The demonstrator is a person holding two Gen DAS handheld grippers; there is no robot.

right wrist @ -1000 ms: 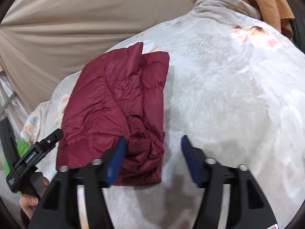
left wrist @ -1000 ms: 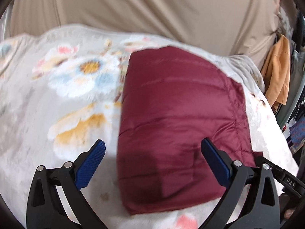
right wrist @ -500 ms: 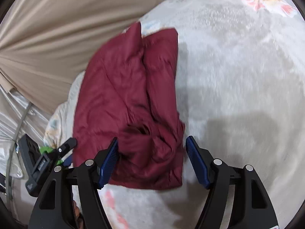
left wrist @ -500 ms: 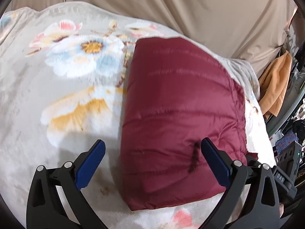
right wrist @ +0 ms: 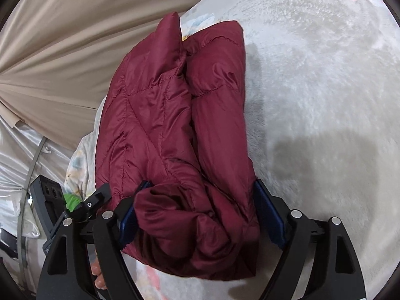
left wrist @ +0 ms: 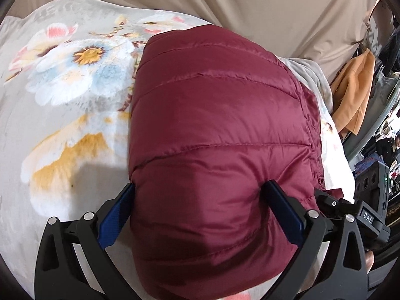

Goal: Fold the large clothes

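Note:
A maroon quilted puffer jacket [left wrist: 215, 130] lies folded into a compact bundle on a floral blanket [left wrist: 62, 80]. My left gripper [left wrist: 200, 205] is open, its blue pads straddling the near end of the bundle, with the fabric bulging between them. In the right wrist view the jacket [right wrist: 175, 115] shows its layered folded edges and a crumpled near end. My right gripper [right wrist: 197, 215] is open, its pads on either side of that crumpled end. The other gripper's body shows at the edge of each view.
Beige curtain [left wrist: 250, 2] hangs behind the bed. An orange garment [left wrist: 355, 95] hangs at the right, with cluttered items beyond the blanket edge. Plain grey blanket [right wrist: 325, 100] spreads right of the jacket. A green item [right wrist: 71, 200] and shiny fabric lie lower left.
Both grippers have moved forward and down onto the jacket, so each pair of pads now straddles an end of the bundle. The jacket stays in place.

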